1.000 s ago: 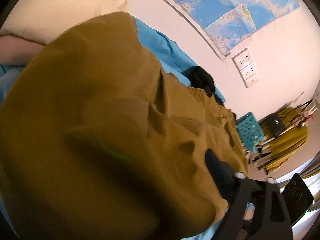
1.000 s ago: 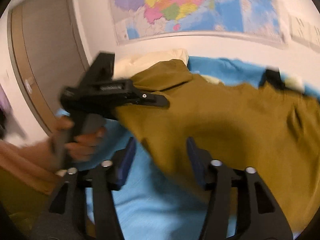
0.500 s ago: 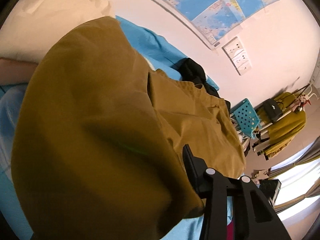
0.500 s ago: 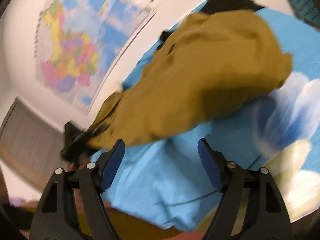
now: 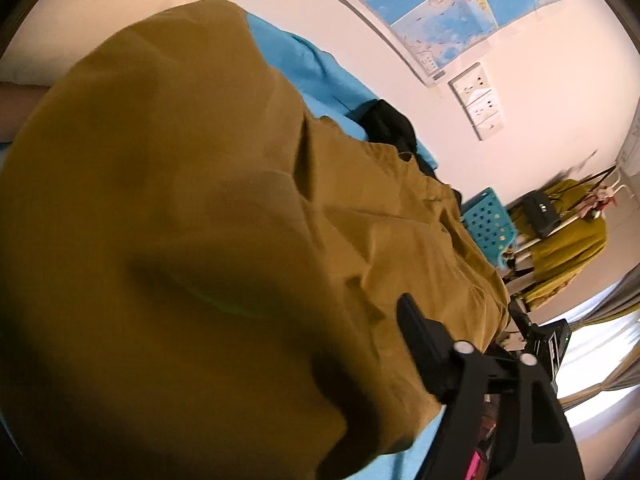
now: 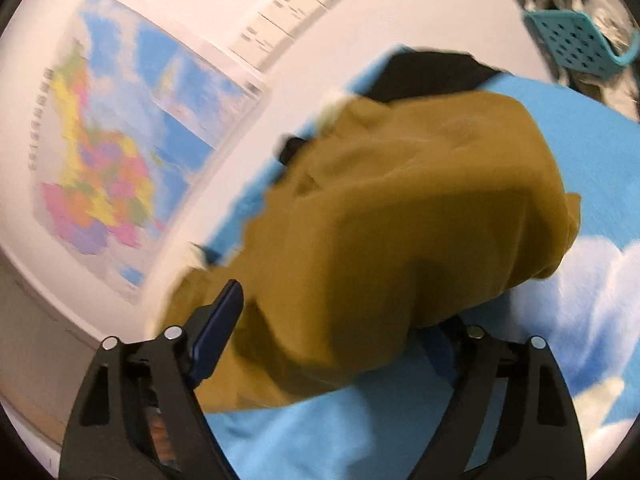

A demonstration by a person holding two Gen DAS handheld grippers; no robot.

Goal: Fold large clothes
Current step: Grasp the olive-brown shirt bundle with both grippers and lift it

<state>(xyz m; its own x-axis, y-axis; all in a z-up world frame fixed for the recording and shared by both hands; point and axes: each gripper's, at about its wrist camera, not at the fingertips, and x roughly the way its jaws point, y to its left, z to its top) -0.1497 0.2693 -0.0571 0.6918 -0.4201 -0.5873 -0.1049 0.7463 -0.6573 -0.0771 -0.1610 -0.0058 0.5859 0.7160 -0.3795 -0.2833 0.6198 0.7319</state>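
Mustard garment (image 6: pixel 420 216) between wide-apart right tongs (image 6: pixel 340 328); left view hides left tongs (image 5: pixel 360 360) grip, cannot tell.

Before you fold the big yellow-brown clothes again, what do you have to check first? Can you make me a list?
1. Right gripper open around the mustard garment: ok.
2. Left gripper holding the garment: cannot tell, cloth hides one finger.
3. Garment flat: not ok, bunched.
4. Garment on the blue bedsheet: ok.
5. Black clothing clear of the fold: cannot tell, it lies at the garment's far edge.
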